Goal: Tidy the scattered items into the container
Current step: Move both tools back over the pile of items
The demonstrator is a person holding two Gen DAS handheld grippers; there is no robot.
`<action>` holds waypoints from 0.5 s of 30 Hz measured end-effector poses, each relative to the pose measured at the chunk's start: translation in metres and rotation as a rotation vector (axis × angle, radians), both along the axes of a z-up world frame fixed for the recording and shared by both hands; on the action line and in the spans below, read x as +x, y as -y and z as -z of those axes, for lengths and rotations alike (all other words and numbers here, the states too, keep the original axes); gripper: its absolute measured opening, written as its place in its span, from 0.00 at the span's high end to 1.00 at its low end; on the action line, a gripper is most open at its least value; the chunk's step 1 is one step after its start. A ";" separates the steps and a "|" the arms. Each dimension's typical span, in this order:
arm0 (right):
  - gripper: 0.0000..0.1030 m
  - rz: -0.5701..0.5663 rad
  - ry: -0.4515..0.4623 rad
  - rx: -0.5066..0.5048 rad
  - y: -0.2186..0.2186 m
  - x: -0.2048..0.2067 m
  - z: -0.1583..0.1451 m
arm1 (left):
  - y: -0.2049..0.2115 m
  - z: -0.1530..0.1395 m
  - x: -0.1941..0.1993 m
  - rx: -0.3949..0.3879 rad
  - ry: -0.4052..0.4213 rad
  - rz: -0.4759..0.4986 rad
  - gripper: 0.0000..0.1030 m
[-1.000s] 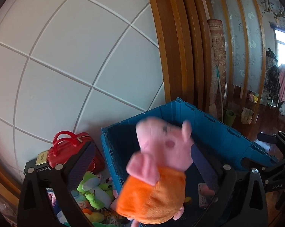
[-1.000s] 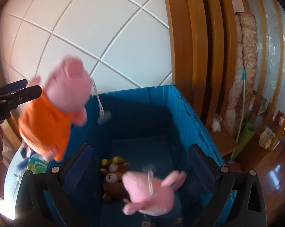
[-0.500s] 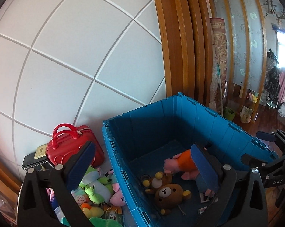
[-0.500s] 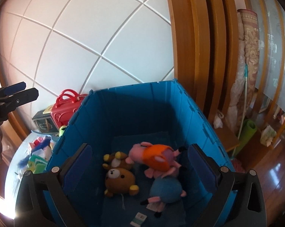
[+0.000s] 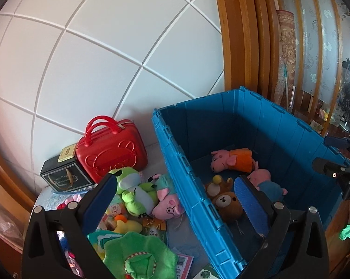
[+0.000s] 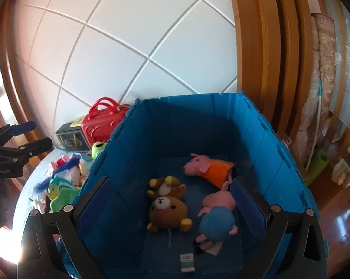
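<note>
A blue crate (image 5: 175, 162) (image 6: 263, 134) holds a pink pig plush in orange (image 5: 235, 160) (image 6: 209, 167), a pig plush in blue (image 5: 265, 183) (image 6: 219, 214) and brown bear plushes (image 5: 226, 202) (image 6: 168, 207). My left gripper (image 5: 177, 200) is open and empty above the crate's left wall. Left of the crate lies a pile of toys: a green frog plush (image 5: 133, 190), a pig plush with glasses (image 5: 168, 205), green cloth (image 5: 137, 253). My right gripper (image 6: 170, 200) is open and empty over the crate's inside.
A red toy suitcase (image 5: 109, 148) (image 6: 100, 123) and a black box (image 5: 63, 174) stand against the white panelled wall. Wooden door frames rise behind the crate. The right gripper shows at the left wrist view's right edge.
The orange pig plush dropped from the air into the crate and now lies on its floor. The left gripper has swung left, bringing the toy pile into view.
</note>
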State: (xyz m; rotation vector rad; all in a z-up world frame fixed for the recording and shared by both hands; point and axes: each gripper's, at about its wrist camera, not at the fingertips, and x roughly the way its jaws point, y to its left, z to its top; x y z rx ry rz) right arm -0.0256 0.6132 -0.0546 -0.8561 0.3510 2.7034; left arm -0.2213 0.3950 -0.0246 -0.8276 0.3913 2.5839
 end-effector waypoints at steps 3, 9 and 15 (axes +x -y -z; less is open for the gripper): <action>0.00 -0.039 -0.003 0.013 0.017 -0.004 -0.002 | 0.024 0.015 0.007 -0.008 0.025 -0.027 0.01; 0.00 -0.095 0.033 0.034 0.061 -0.020 -0.004 | 0.088 0.047 0.009 0.009 0.125 -0.091 0.01; 0.00 -0.155 0.033 0.067 0.124 -0.045 -0.012 | 0.170 0.074 -0.002 0.025 0.187 -0.195 0.01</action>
